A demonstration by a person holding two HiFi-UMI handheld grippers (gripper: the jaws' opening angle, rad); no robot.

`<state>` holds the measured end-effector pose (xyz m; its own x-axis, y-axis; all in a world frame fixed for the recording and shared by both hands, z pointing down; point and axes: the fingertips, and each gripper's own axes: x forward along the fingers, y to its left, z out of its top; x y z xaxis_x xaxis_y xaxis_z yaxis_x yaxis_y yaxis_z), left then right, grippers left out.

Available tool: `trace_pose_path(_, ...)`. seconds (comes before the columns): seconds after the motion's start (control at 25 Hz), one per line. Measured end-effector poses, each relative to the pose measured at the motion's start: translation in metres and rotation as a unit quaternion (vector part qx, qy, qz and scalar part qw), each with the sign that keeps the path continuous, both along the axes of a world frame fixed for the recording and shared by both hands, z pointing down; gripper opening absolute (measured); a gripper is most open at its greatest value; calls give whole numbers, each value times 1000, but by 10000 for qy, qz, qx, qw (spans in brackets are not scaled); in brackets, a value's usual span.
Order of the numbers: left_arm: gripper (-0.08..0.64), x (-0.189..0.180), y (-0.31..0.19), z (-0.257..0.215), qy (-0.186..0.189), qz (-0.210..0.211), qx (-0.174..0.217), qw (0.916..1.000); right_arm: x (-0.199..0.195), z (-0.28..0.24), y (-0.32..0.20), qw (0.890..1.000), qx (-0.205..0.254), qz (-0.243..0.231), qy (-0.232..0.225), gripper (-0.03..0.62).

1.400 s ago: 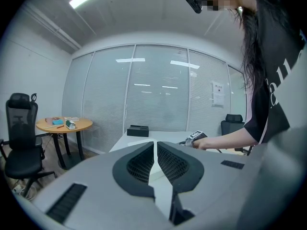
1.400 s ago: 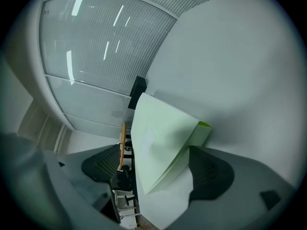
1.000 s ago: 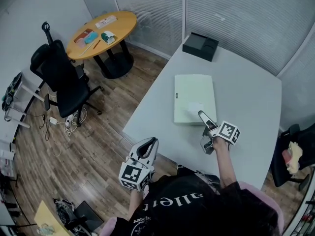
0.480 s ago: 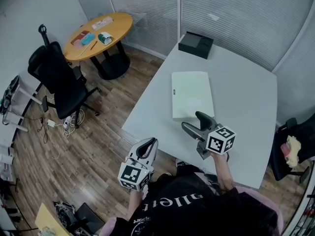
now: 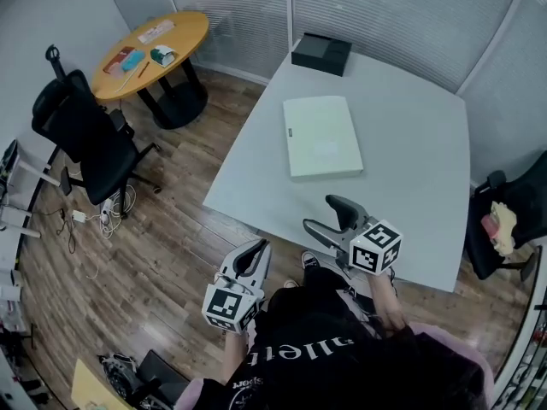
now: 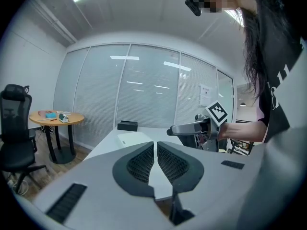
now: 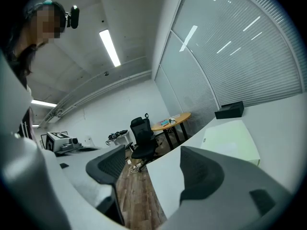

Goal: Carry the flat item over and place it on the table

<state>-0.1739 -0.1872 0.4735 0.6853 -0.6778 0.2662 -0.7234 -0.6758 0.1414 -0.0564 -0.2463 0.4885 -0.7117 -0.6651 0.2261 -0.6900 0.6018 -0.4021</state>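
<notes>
- Flat item (image 5: 320,136) lies on the table (image 5: 410,143); the right hand-held gripper (image 5: 320,213) has drawn back nearer, well apart.
- Its spread jaws just narrowed slightly, empty.
- Left hand-held gripper (image 5: 256,250): pressed together.

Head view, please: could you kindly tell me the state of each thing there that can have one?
Flat item: lying flat on the grey table, touched by neither gripper.
Black box: closed, at the table's far edge.
Left gripper: shut, nothing held.
Right gripper: open, jaws have just been closing a little, nothing between them.
Office chair: upright, unoccupied.
</notes>
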Motion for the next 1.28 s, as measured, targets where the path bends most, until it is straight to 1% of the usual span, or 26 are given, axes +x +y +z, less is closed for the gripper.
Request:
trace_pose_path(0.04,40,1,5,4,22,37,-38,10000,0,3,7,10000,-11,53,41,345)
trace_pose_path(0.08,40,2,10,7,41,75,-73,9999,1,5,14,9999,-30,124,67,265)
trace_pose_path(0.12,40,4,14,10,59,113,-103,9999,2,7,20,9998,-57,178,76,215)
trace_pose_path(0.2,40,8,21,13,103,183,-132,9997,2,10,32,9997,-113,211,85,210)
trace_pose_path(0.4,40,13,31,11,198,320,-78,9993,-1,9,45,9994,-98,264,192,149)
trace_pose_path(0.56,40,13,37,7,223,349,-2,9991,-7,4,48,9997,-63,203,85,97)
trace_pose_path(0.76,40,10,41,-2,187,295,123,9993,-8,-7,56,9998,42,156,70,75)
trace_pose_path(0.92,40,20,49,-10,154,311,206,9992,8,-11,73,9997,103,187,96,60)
trace_pose_path(1.08,40,45,61,-16,114,454,264,9986,33,-15,95,9993,145,340,48,55)
trace_pose_path(1.28,40,95,93,-24,105,845,342,9958,74,-23,134,9977,262,622,-17,55)
